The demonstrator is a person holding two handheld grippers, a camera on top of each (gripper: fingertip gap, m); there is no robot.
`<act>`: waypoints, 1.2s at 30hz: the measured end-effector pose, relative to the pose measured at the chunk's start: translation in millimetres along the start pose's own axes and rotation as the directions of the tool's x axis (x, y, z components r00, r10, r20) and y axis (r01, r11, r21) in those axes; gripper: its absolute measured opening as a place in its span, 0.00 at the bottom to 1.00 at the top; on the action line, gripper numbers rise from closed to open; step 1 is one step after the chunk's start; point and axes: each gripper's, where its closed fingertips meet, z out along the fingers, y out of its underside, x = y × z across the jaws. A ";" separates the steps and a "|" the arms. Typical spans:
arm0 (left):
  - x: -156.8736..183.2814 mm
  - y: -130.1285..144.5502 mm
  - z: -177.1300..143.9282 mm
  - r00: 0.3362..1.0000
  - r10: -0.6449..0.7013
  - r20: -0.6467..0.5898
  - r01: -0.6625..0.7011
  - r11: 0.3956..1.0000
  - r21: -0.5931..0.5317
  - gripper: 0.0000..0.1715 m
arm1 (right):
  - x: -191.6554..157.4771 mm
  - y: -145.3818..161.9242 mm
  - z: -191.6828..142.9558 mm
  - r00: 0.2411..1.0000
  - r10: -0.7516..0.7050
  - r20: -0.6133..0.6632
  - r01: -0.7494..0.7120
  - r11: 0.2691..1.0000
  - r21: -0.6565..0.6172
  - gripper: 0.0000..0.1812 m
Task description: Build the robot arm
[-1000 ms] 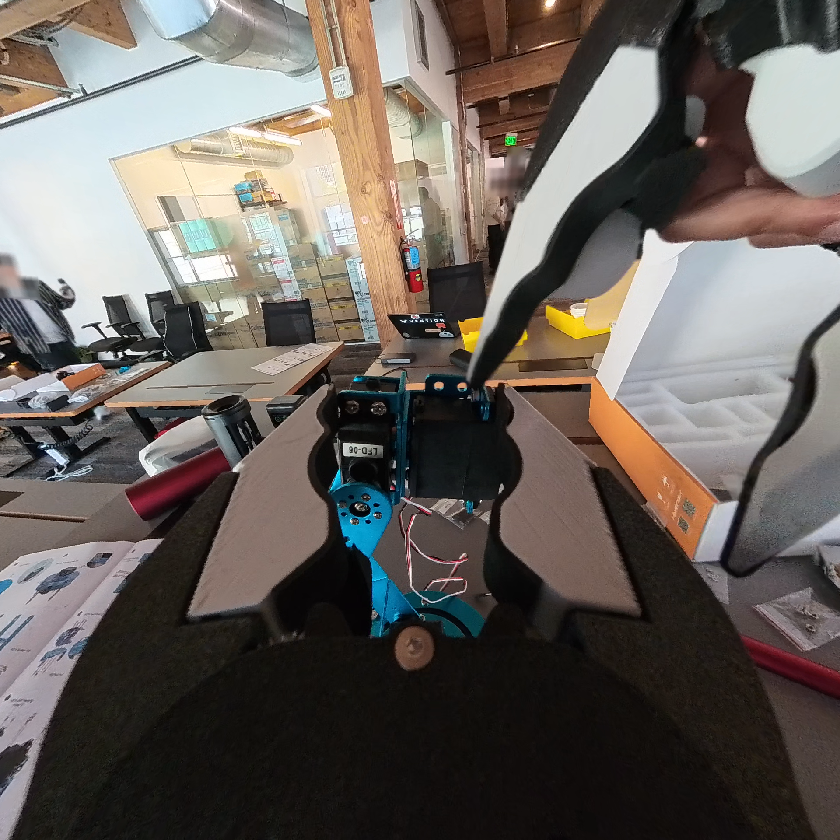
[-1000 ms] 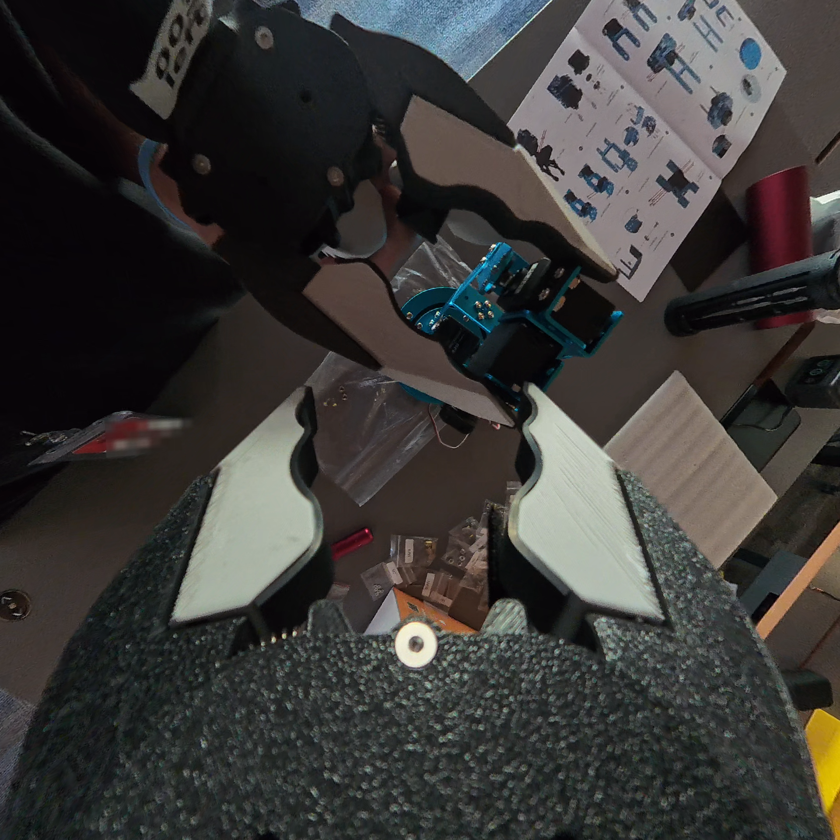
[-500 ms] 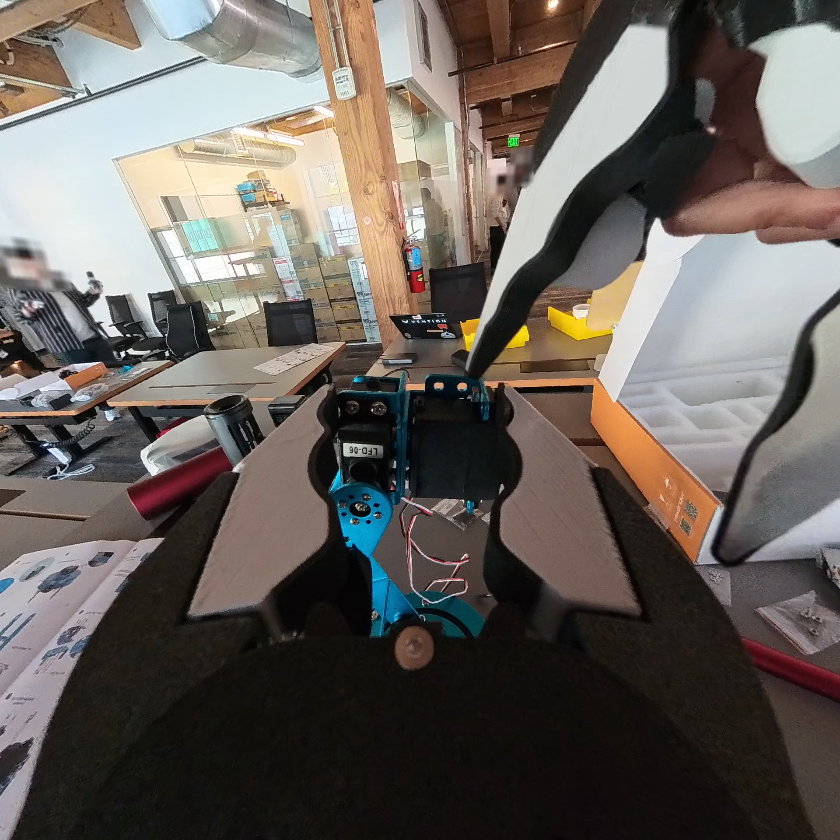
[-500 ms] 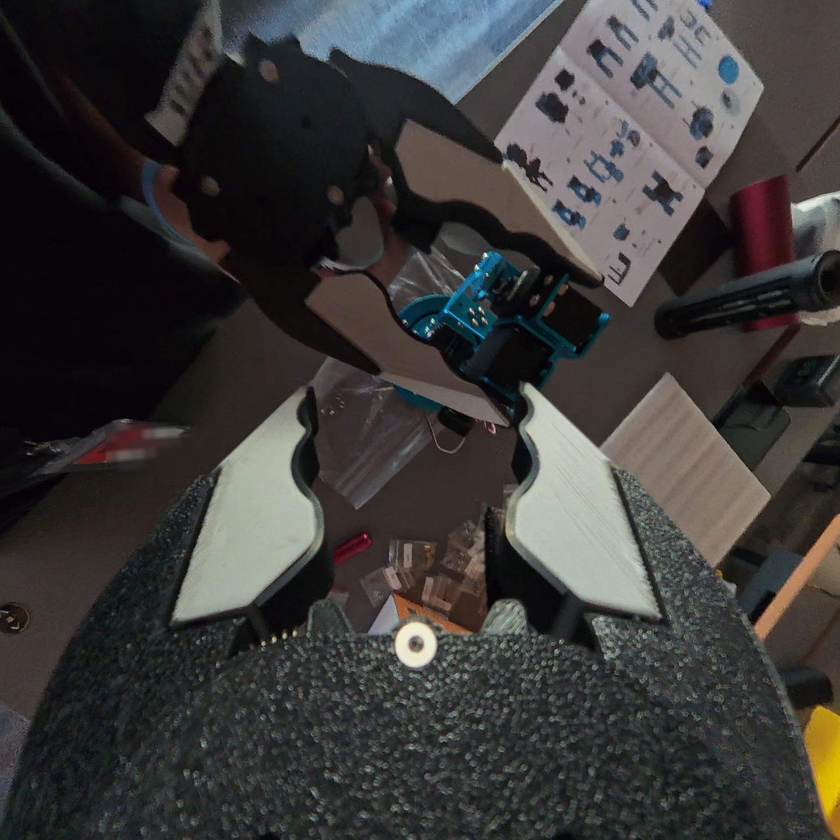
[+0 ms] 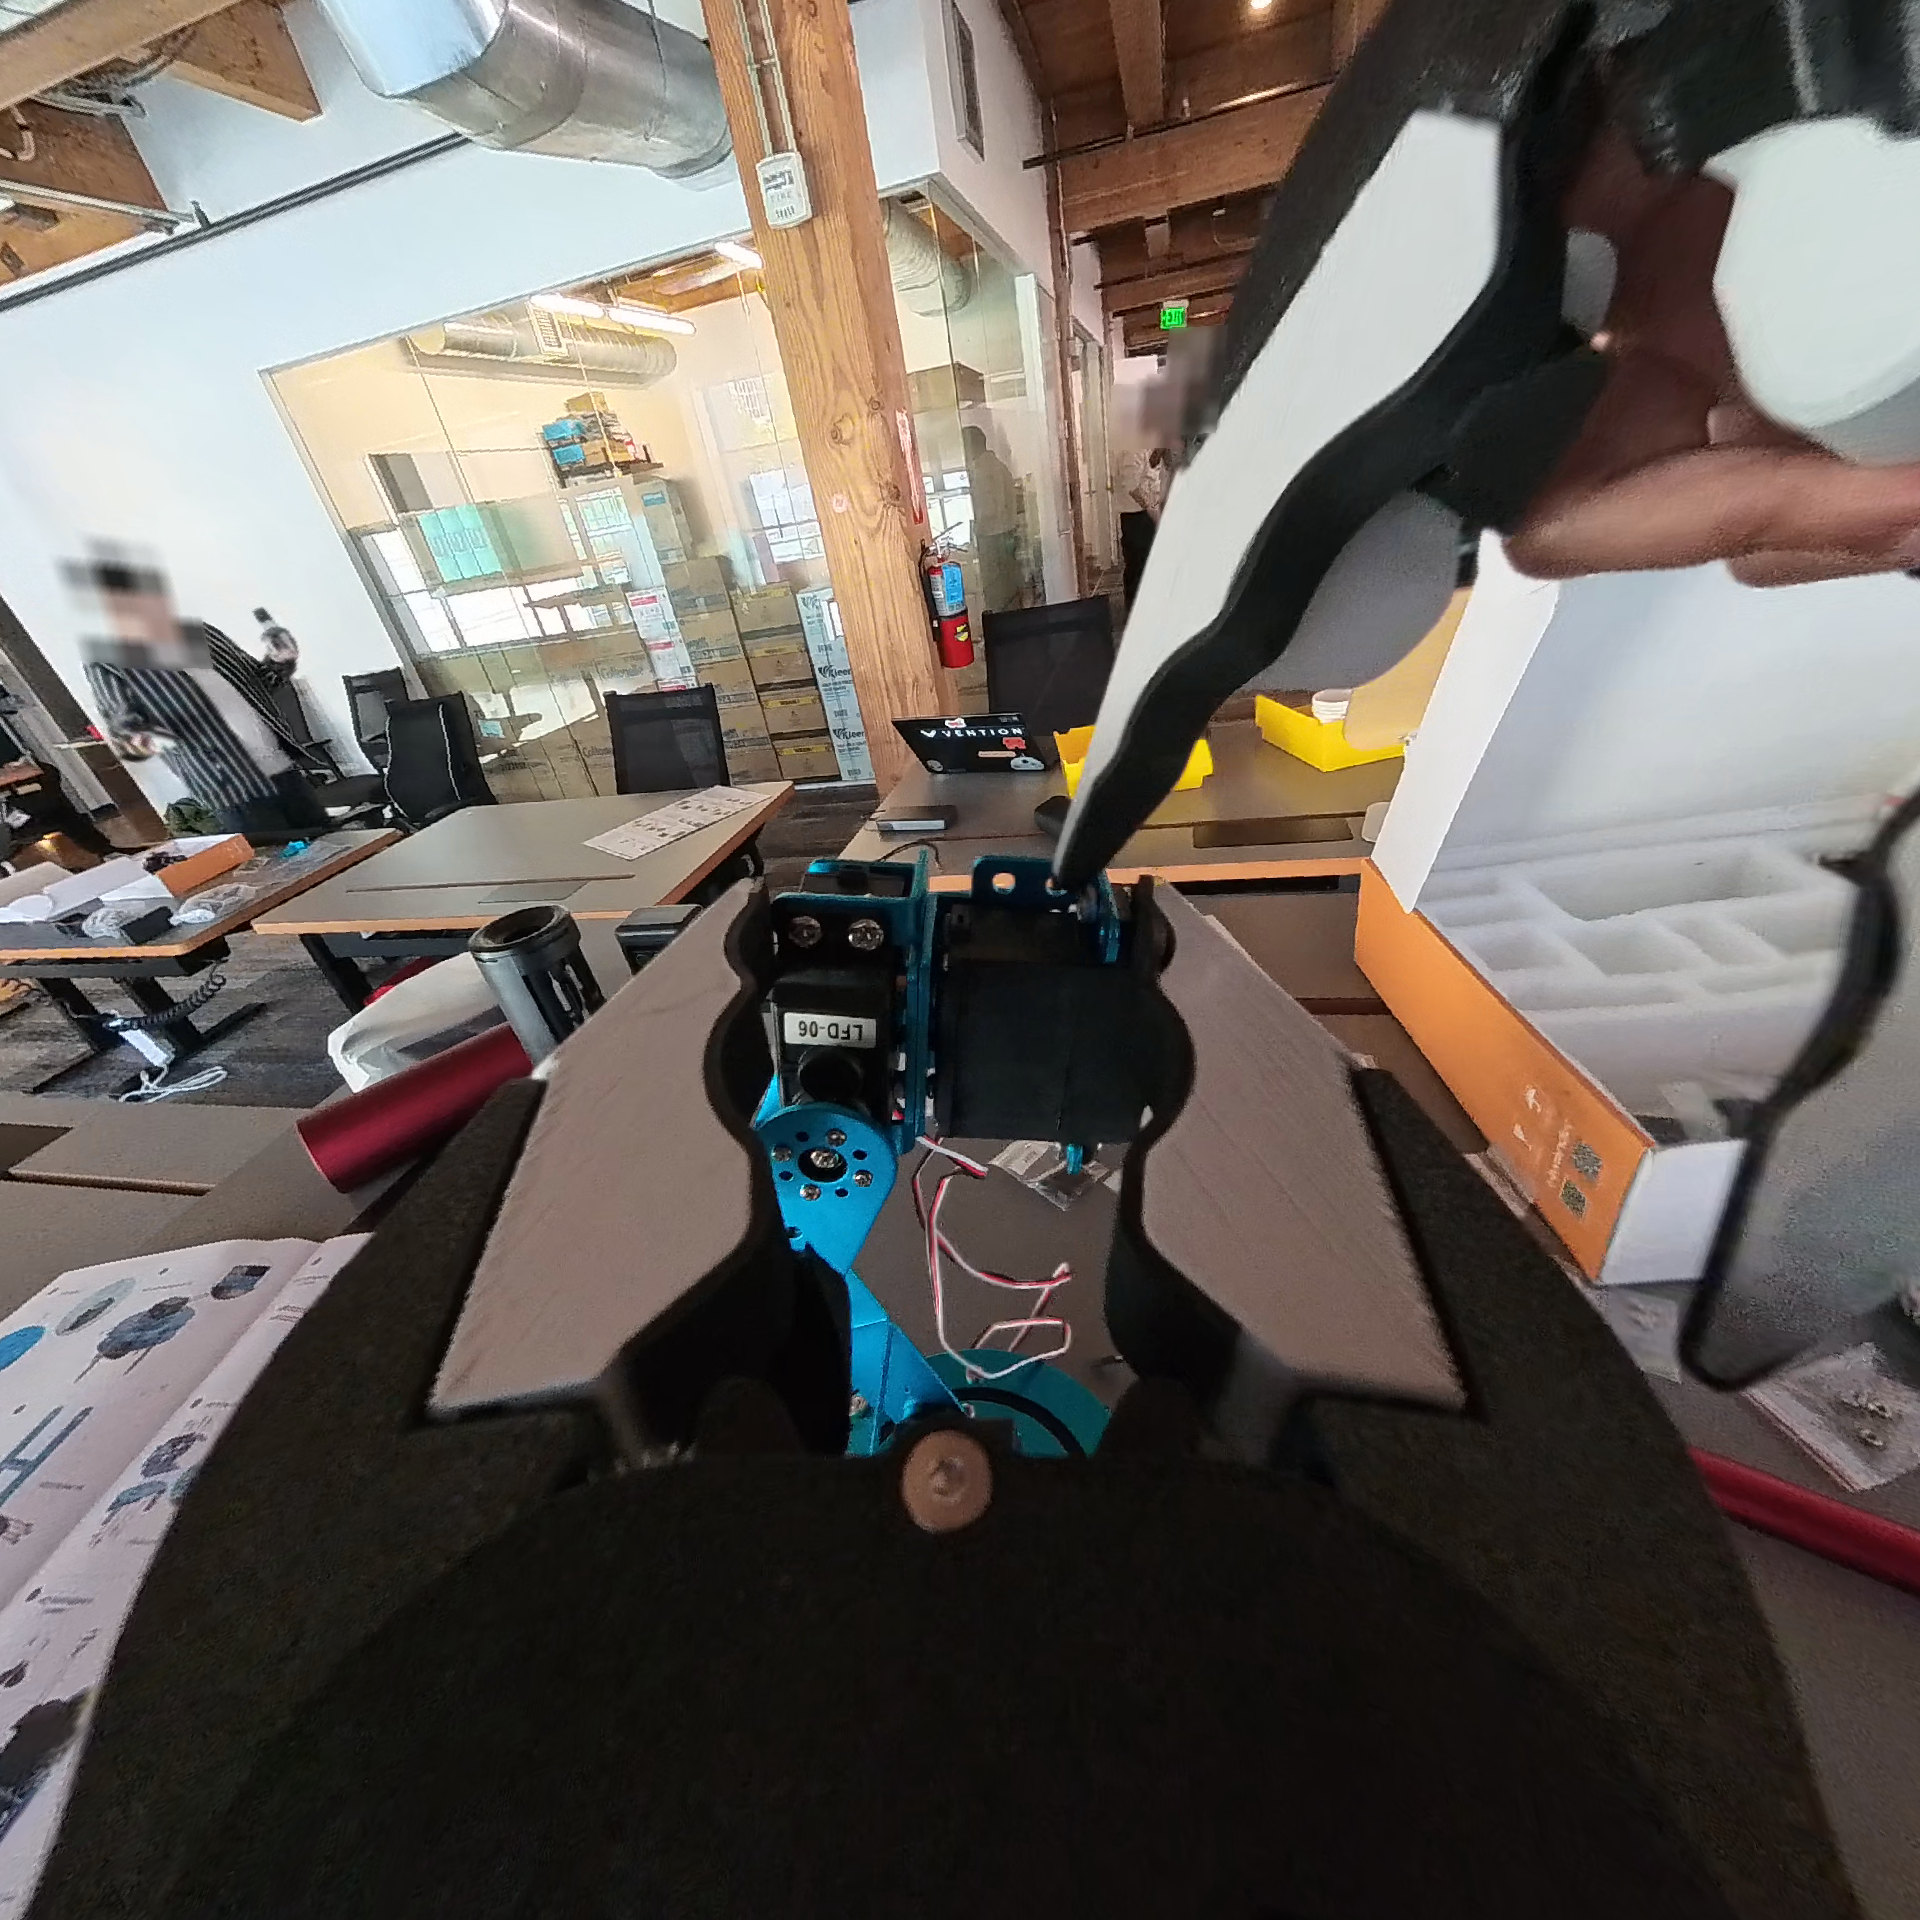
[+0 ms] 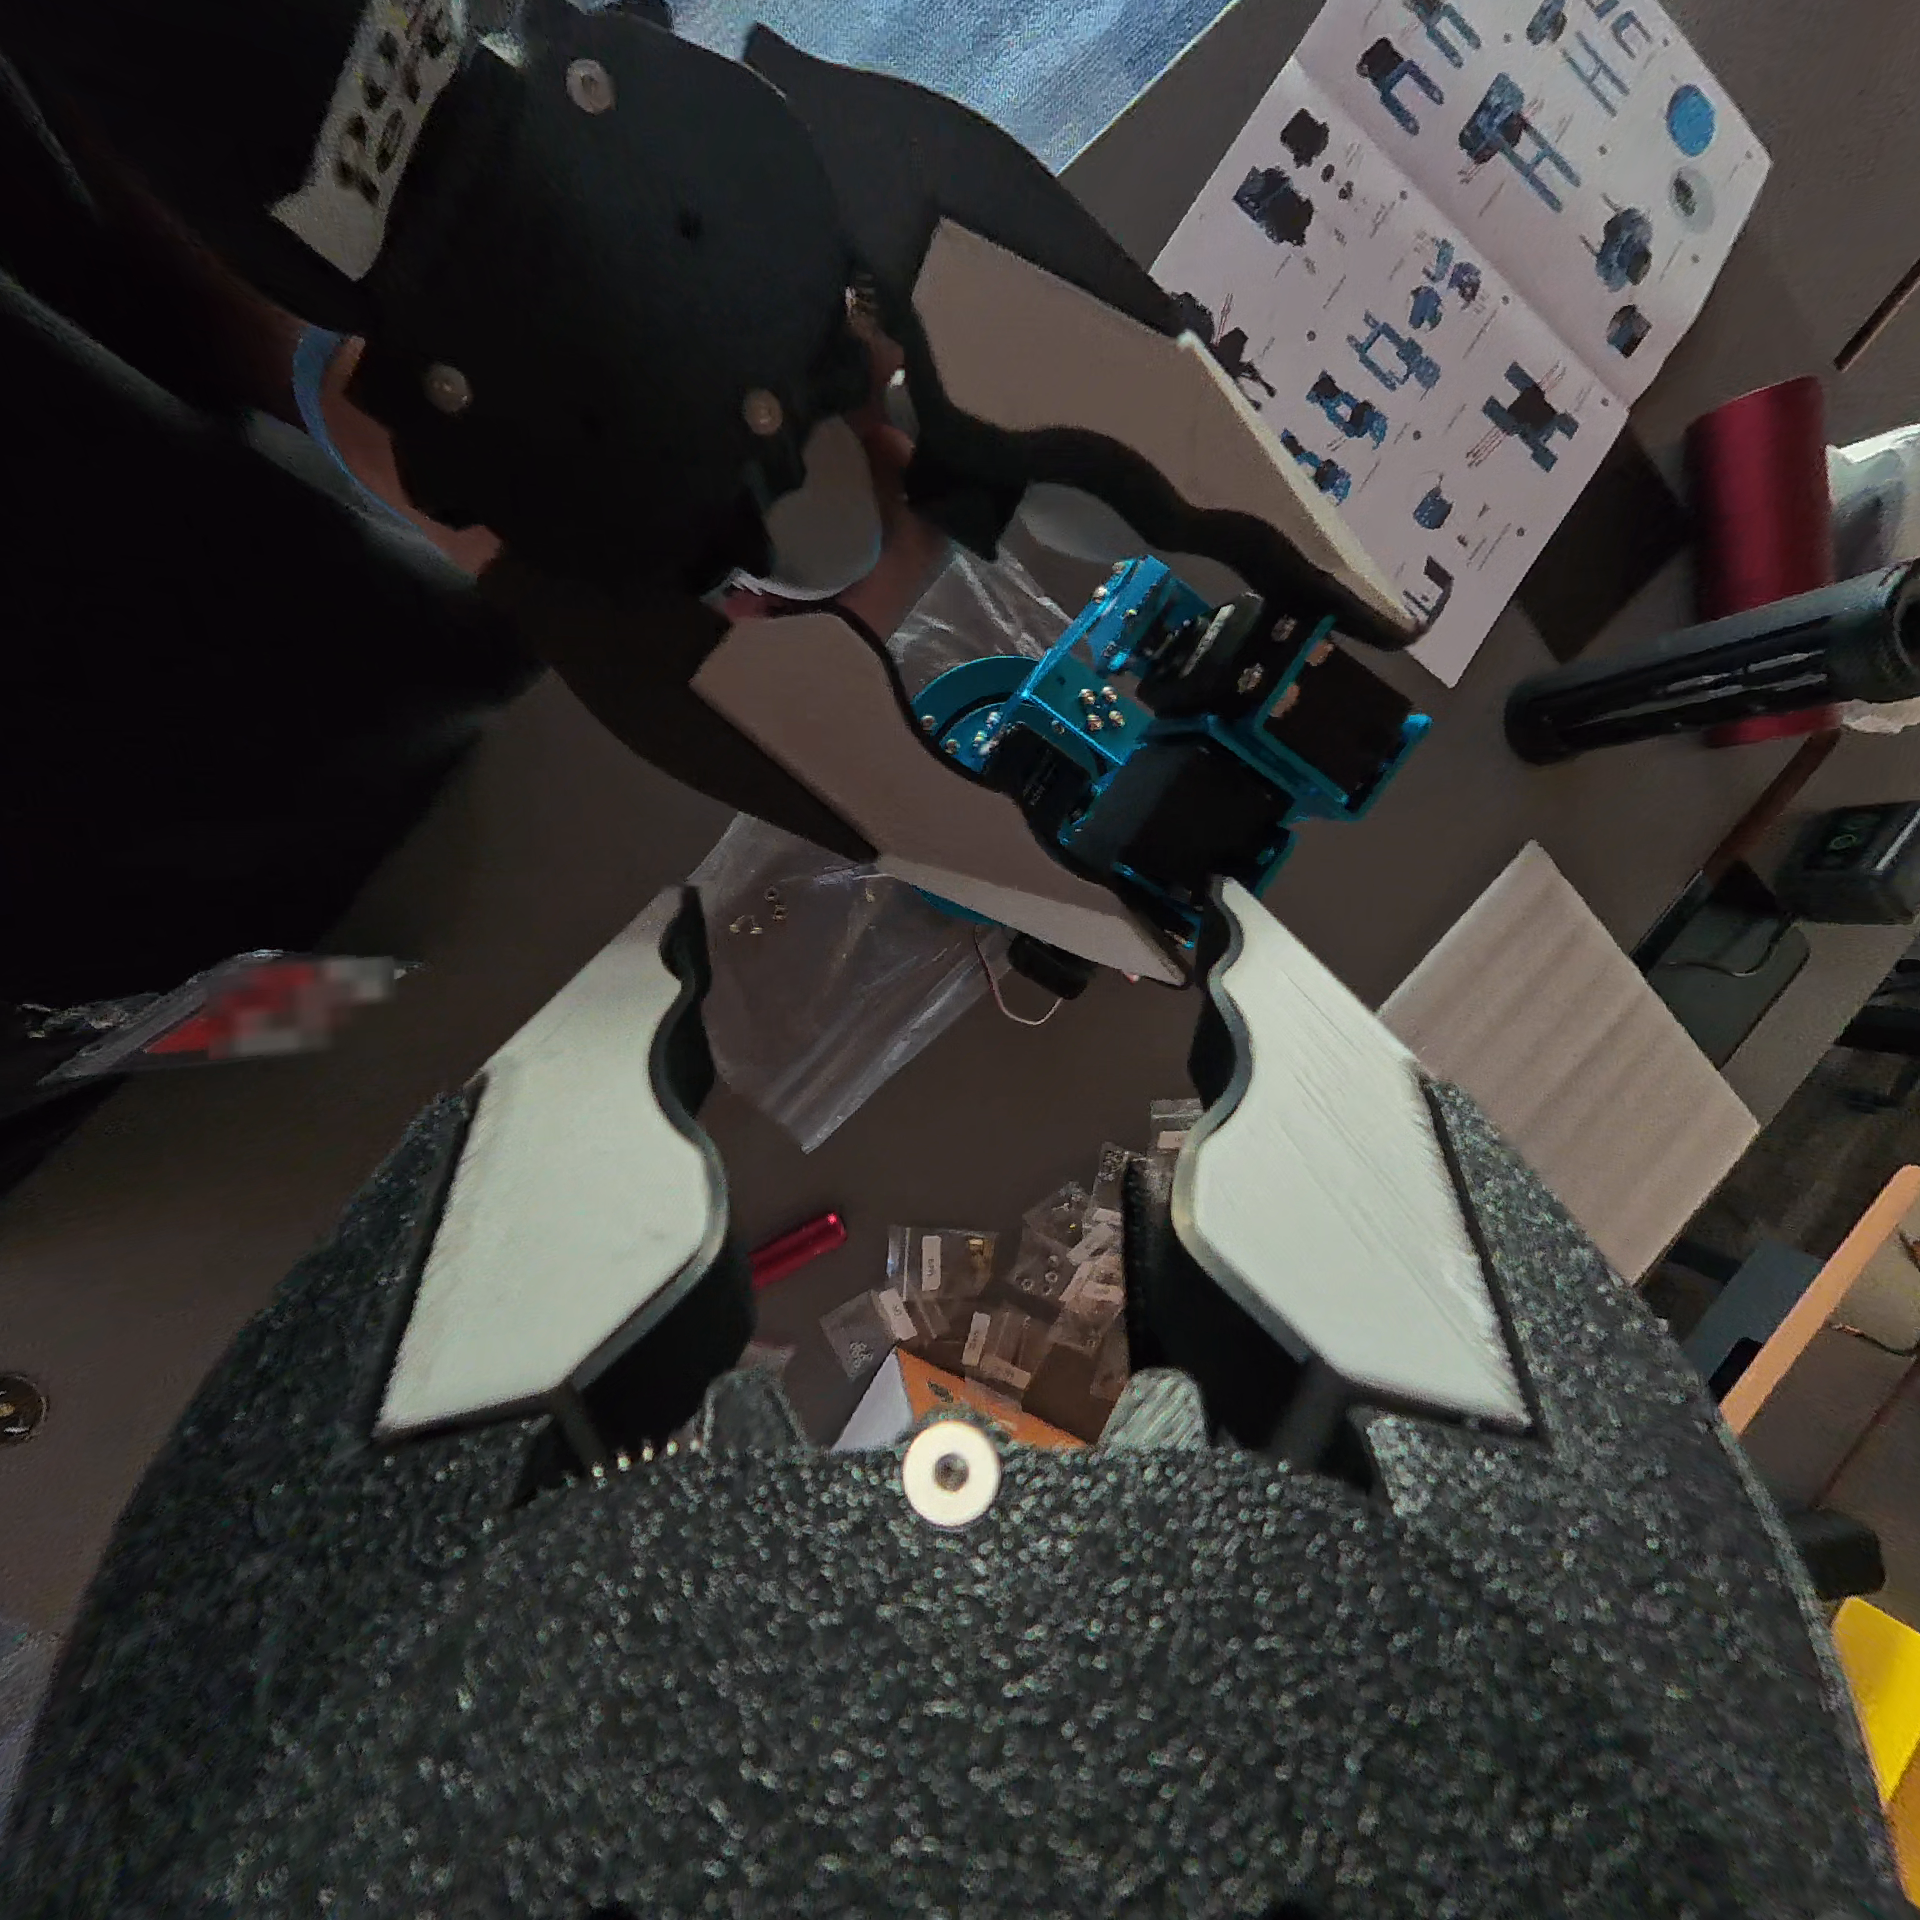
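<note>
I am clamping my left gripper (image 5: 945, 997) on the blue servo bracket assembly (image 5: 971, 997), its two black servos sitting squeezed between my fingers above the grey table (image 6: 540, 790). I am holding my right gripper (image 6: 951, 914) wide and empty over it, one fingertip (image 5: 1075, 868) touching the top edge of the blue bracket, the other well clear to the side. An open instruction booklet (image 6: 1455, 281) is lying beyond the assembly, a clear plastic bag (image 6: 862, 987) beneath it, and an orange box (image 5: 1496, 1091) beside it.

Blue servo assembly (image 5: 940, 1013) base hidden behind left hand-held gripper (image 5: 945, 935).
</note>
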 end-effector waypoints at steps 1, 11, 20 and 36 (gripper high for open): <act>1.1 -0.2 -0.2 1.000 0.004 0.000 -0.004 1.000 0.001 0.40 | -8.7 -6.0 -3.9 0.999 -0.007 0.041 0.006 1.000 0.027 0.45; -0.2 -0.5 0.0 1.000 0.008 0.001 -0.008 1.000 0.000 0.40 | -6.9 -6.0 -0.6 0.999 0.008 0.037 -0.009 1.000 0.024 0.46; -0.8 -0.7 -0.2 1.000 0.003 0.000 -0.003 1.000 -0.003 0.40 | -0.7 -6.0 -1.6 0.999 0.036 0.010 -0.036 0.999 0.037 0.44; -0.6 -0.7 -0.2 1.000 -0.001 0.005 0.001 1.000 -0.002 0.40 | 6.8 -7.2 -13.6 0.998 0.049 -0.029 -0.048 0.998 0.029 0.44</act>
